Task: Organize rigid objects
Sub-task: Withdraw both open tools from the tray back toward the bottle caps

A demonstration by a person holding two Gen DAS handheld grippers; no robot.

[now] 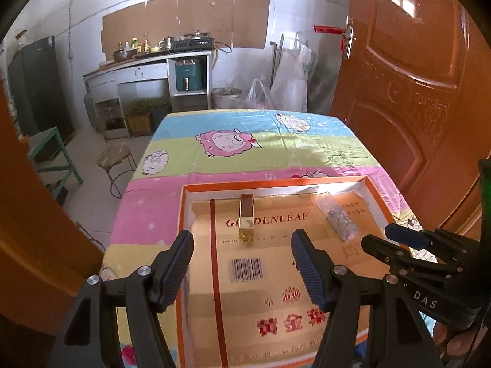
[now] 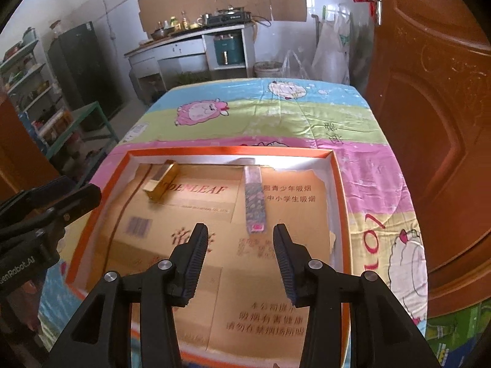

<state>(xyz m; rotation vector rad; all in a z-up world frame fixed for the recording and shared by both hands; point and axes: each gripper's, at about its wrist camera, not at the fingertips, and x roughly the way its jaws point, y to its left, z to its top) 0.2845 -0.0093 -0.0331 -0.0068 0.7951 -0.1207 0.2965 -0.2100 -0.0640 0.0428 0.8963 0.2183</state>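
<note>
While both grippers hang above the near half of the tray (image 2: 337, 184), I note that nothing is between either pair of pads. My left gripper (image 1: 242, 271) stands with its jaws wide apart over the printed cardboard liner (image 1: 276, 291); my right gripper (image 2: 239, 263) has its jaws parted too, narrower, and empty.

Beyond the fingertips lie the two task pieces, both inside the tray on the liner. A gold bar-shaped box (image 2: 161, 185) sits toward the far left corner, slightly skewed to the tray wall. A patterned clear-topped stick (image 2: 254, 202) lies lengthwise almost straight ahead of the right gripper, well apart from the gold box (in the left wrist view the same two appear as (image 1: 246, 217) and (image 1: 337, 219)).

Judgement on the step: both pieces look already placed, and the remaining work is tidying their alignment or moving clear. If I go back in for the stick, I should come straight down its long axis line, pads astride its narrow width, and avoid dragging the loose liner. The gold box wants a square approach across its short sides.

Pose: both grippers pitch steeply down toward the tray, side by side, each visible at the edge of the other's view.

Farther off, the sheep-print cloth (image 2: 276, 116) covers the table, then the kitchen counter (image 2: 184, 35) and wooden door (image 2: 429, 92).
</note>
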